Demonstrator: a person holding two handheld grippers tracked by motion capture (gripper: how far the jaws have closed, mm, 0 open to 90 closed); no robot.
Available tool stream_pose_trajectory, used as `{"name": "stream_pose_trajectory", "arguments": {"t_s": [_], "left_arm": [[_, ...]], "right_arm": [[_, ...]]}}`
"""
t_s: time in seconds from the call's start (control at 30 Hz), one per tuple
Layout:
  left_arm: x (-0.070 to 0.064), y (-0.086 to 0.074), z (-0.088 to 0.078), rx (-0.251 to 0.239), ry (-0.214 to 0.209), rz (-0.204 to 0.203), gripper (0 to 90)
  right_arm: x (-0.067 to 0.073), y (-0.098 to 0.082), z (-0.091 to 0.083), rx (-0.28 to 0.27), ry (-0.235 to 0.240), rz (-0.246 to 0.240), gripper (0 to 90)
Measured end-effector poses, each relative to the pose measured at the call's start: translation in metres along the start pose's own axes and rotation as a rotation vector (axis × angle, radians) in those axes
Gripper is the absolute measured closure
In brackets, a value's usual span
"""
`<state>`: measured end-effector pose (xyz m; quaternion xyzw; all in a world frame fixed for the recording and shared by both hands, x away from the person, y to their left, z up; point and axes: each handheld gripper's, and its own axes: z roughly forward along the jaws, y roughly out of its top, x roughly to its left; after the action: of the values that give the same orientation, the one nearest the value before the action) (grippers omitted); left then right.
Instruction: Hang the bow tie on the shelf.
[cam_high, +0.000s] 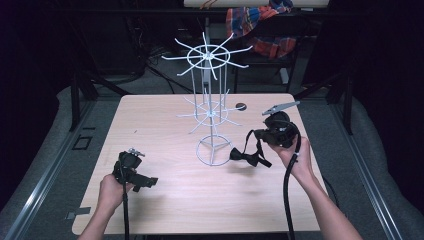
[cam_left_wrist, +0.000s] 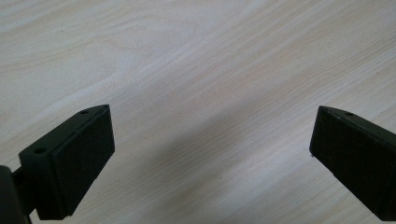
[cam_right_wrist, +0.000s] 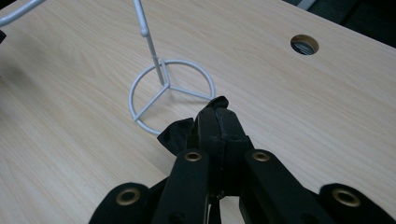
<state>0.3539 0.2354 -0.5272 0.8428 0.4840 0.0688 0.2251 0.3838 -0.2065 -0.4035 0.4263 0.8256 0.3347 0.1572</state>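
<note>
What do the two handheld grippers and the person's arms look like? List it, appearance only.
Left gripper: black body, flat rectangular black jaws, silver fitting on top, black cable. Right gripper: black, brass-coloured rivets on its linkage, grey three-cornered plate on top, thick black cable. Forearms bare, no sleeves or gloves visible.

No readable text or labels anywhere

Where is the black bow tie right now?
High view: the bow tie hangs from the shut right hand-held gripper, touching the table just right of the wire rack's ring base.
</note>
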Motion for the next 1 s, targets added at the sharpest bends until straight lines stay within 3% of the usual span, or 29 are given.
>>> {"name": "stream_pose_trajectory", "arguments": {"t_s": [1.0], "left_arm": [[-0.001, 0.002, 0.002, 0.007, -0.004, 0.011, 0.1]], "right_arm": [[0.010, 0.042, -0.005, -0.046, -0.004, 0.013, 90.0]]}}
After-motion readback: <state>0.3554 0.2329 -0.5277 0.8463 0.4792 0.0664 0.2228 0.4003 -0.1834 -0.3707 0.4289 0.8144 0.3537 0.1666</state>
